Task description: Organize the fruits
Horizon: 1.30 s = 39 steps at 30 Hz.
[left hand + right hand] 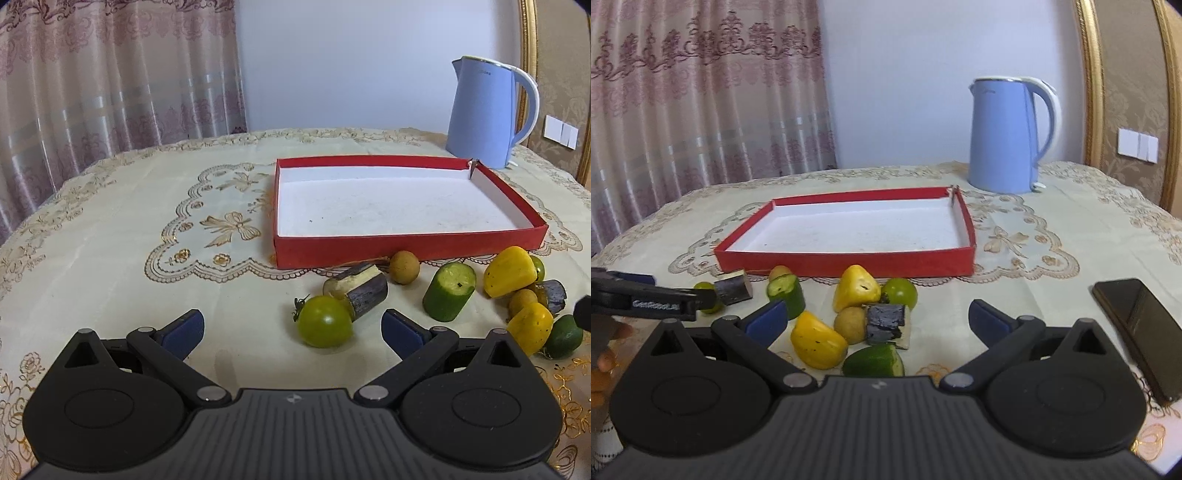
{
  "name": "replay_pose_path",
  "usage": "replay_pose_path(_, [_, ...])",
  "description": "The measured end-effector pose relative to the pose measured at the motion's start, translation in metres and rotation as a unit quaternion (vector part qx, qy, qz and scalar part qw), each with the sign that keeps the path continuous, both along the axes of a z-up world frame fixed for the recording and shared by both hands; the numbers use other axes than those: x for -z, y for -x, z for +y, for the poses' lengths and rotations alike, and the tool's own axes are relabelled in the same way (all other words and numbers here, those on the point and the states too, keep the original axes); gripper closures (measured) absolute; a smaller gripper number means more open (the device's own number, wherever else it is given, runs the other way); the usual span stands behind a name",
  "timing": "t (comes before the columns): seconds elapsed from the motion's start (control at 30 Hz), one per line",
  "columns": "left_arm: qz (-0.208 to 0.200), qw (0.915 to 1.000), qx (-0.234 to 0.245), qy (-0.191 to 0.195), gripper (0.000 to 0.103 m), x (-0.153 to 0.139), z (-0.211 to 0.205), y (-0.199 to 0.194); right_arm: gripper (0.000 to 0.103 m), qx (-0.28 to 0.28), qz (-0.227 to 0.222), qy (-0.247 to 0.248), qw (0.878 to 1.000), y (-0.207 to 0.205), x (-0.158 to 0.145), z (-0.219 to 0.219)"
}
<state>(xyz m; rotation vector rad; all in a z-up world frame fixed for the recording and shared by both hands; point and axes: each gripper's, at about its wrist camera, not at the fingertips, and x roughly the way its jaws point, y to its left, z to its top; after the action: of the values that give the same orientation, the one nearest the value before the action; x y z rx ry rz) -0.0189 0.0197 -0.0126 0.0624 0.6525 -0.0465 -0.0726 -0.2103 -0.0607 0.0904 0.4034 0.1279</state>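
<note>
Left tool (293, 326) spread wide, blue pads (184, 328) apart, gripping nothing, hovering low over the cloth-covered surface (110, 221). Green tomato (325, 321) sitting between the pads, toward the right one, stem sticking out to the left. Just behind and touching it, a cut sugarcane piece (364, 290), long axis running from near-right to far-left, pale cut end facing up and left. Beyond that, a small tan longan (404, 262) close to the front wall of the red box (406, 247). Right of the cane, a cucumber stub (448, 291) standing tilted, cut face up and leaning toward the right.

Right tool (877, 317) likewise opened wide and empty. Between its pads, a close cluster: lower yellow fruit (818, 341) lying with long axis left to right; upper yellow fruit (855, 288) standing behind it, narrower end up; another longan (851, 325) touching both; dark second cane piece (886, 323) just right of that longan, long axis roughly level; second green tomato (901, 291) behind it; a cucumber end (873, 362) nearest the camera, cut face to the right. Left tool visible at the left edge of the right wrist view, beside the far cane piece.

Red box open, white inside, holding no fruit, long side facing the fruit. Blue kettle (1008, 136) upright behind the box's far right corner. Dark phone (1137, 332) flat on the surface, right of the right tool.
</note>
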Motion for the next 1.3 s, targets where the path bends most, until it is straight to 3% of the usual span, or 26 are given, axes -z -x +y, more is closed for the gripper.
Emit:
replay_pose_path(0.07, [0.003,1.0,-0.002,0.002,0.012,0.002,0.002,-0.001,0.0,-0.002,-0.003,0.0,1.0,0.001,0.0,0.001])
replay_pose_path(0.1, [0.005,1.0,0.0,0.003,0.032,0.003,0.003,-0.002,0.0,-0.002,-0.003,0.002,1.0,0.001,0.0,0.002])
replay_pose_path(0.23, [0.025,0.998,0.047,0.033,0.048,0.006,0.01,-0.005,0.001,-0.004,0.004,0.015,1.0,0.001,0.003,0.005])
replay_pose_path(0.33, [0.015,0.9964,0.084,0.001,0.049,0.004,0.006,-0.005,0.008,-0.005,-0.001,0.016,1.0,0.003,0.003,0.006])
replay_pose_path(0.53, [0.026,0.9863,0.163,-0.004,0.049,0.005,0.004,-0.01,0.008,0.0,-0.006,0.015,1.0,0.002,0.005,0.003])
replay_pose_path(0.57, [0.026,0.9861,0.164,-0.005,0.049,0.007,0.004,-0.011,0.009,0.0,-0.005,0.015,1.0,0.002,0.005,0.003])
replay_pose_path(0.63, [0.034,0.9868,0.158,-0.008,0.059,0.011,0.004,-0.016,0.011,-0.002,-0.003,0.014,1.0,0.002,0.006,0.004])
replay_pose_path(0.77, [0.036,0.9871,0.156,-0.002,0.06,0.012,0.005,-0.02,0.014,-0.003,-0.011,0.03,0.999,0.005,0.004,0.005])
replay_pose_path(0.93, [0.031,0.9893,0.142,-0.011,0.06,0.013,0.001,-0.024,0.009,-0.007,-0.035,0.076,0.996,0.013,0.004,0.009])
replay_pose_path(1.1, [0.033,0.9898,0.139,-0.006,0.061,0.012,0.002,-0.021,0.0,0.005,-0.039,0.053,0.998,0.015,-0.007,-0.008])
replay_pose_path(1.17, [0.035,0.9906,0.132,-0.004,0.058,0.012,0.002,-0.021,0.0,-0.018,-0.019,0.023,0.999,0.008,-0.017,-0.022])
replay_pose_path(1.23, [0.033,0.9925,0.117,-0.011,0.048,0.012,0.001,-0.022,0.0,-0.027,0.006,-0.002,1.0,-0.004,-0.026,-0.036])
replay_pose_path(1.3, [0.03,0.9934,0.109,-0.014,0.048,0.012,0.0,-0.022,0.0,0.014,0.05,-0.005,0.999,-0.019,-0.035,-0.045])
